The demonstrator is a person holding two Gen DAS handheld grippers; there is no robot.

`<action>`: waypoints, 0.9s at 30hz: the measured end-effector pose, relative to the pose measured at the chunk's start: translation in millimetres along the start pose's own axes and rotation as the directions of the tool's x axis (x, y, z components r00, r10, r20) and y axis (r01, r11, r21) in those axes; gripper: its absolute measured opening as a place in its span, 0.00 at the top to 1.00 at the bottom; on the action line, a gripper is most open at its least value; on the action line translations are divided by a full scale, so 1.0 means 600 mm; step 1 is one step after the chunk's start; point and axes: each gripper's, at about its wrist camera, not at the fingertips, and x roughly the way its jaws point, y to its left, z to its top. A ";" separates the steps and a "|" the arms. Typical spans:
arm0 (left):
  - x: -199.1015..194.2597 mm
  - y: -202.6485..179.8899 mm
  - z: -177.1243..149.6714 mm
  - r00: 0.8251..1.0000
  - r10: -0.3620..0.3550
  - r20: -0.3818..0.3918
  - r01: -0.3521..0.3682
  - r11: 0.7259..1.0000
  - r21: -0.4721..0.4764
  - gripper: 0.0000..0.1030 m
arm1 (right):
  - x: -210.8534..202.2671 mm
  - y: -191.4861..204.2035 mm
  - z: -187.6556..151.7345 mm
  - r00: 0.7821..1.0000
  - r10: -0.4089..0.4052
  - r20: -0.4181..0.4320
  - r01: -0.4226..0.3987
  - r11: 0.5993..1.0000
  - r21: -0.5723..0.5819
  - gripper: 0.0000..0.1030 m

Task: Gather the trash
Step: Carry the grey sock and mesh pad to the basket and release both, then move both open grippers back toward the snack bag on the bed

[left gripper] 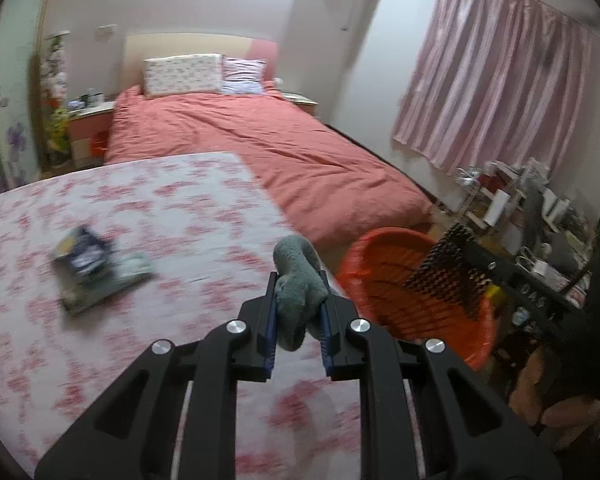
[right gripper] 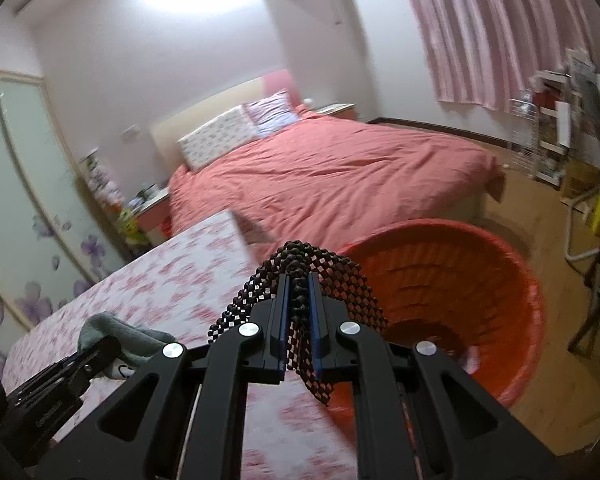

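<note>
The grey cloth (left gripper: pixel 300 280) is pinched by the left gripper (left gripper: pixel 300 312), jaws pressed on its bunched middle; its long axis runs roughly along the fingers, one end poking up beyond the tips, the other hanging below; it sits over the table (left gripper: pixel 140 208) edge, near the basket (left gripper: pixel 380 248). The mesh (right gripper: pixel 300 280) is pinched by the right gripper (right gripper: pixel 299 312), draped over the tips with flaps falling either side, just before the basket's rim; both seem carried clear of the table for dropping in. Packets (left gripper: pixel 96 264) lie on the table.
</note>
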 end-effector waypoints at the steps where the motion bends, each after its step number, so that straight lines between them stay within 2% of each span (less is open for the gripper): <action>1: 0.009 -0.017 0.004 1.000 -0.019 -0.003 0.019 1.000 0.009 0.83 | 0.001 -0.013 0.004 1.000 -0.013 0.005 0.013 1.000 0.013 0.91; 4: 0.042 -0.073 0.013 0.997 -0.077 -0.020 0.078 0.996 0.042 0.83 | 0.009 -0.050 0.013 0.999 -0.046 0.011 0.046 0.998 0.048 0.91; 9: 0.092 -0.147 0.015 0.989 -0.133 -0.059 0.139 0.986 0.095 0.82 | 0.028 -0.101 0.025 0.997 -0.079 0.003 0.078 0.992 0.101 0.91; 12: 0.126 -0.170 0.011 0.987 -0.133 -0.089 0.142 0.984 0.108 0.72 | 0.040 -0.123 0.027 0.997 -0.074 -0.016 0.076 0.991 0.114 0.89; 14: 0.143 -0.173 0.004 0.988 -0.112 -0.104 0.124 0.986 0.113 0.58 | 0.046 -0.133 0.025 0.996 -0.085 -0.028 0.087 0.989 0.117 0.77; 17: 0.154 -0.163 -0.006 0.989 -0.091 -0.120 0.104 0.989 0.104 0.53 | 0.051 -0.147 0.014 0.995 -0.088 -0.048 0.093 0.987 0.132 0.65; 22: 0.149 -0.131 -0.011 0.992 -0.036 -0.121 0.047 0.994 0.095 0.46 | 0.054 -0.144 0.003 0.993 -0.092 -0.076 0.101 0.987 0.127 0.63; 25: 0.128 -0.107 -0.014 0.996 0.024 -0.091 -0.014 0.994 0.105 0.37 | 0.048 -0.140 0.004 0.992 -0.098 -0.076 0.106 0.988 0.111 0.52; 27: 0.115 -0.084 -0.015 0.996 0.055 -0.076 -0.047 0.994 0.101 0.35 | 0.046 -0.131 0.003 0.992 -0.101 -0.071 0.107 0.990 0.092 0.50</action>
